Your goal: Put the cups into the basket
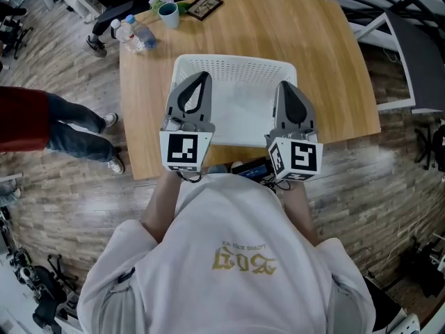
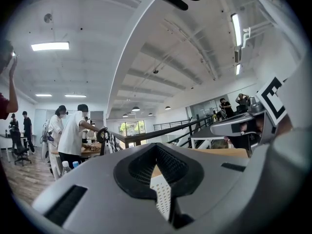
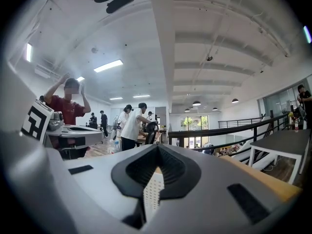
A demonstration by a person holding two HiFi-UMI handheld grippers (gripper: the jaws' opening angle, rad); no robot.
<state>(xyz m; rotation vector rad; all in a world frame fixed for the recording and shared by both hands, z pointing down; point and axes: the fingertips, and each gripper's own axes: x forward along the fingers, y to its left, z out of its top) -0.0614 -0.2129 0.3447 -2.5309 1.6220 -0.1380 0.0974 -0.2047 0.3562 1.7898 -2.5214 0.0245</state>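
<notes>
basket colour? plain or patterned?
White basket, plain, with small perforations in its walls. It shows best in the head view.

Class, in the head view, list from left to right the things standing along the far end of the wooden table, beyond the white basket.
Plastic water bottles → teal cup → framed picture

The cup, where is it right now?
In the head view the cup stands near the table's far left edge, between the water bottles and the picture frame, beyond the white basket.
</notes>
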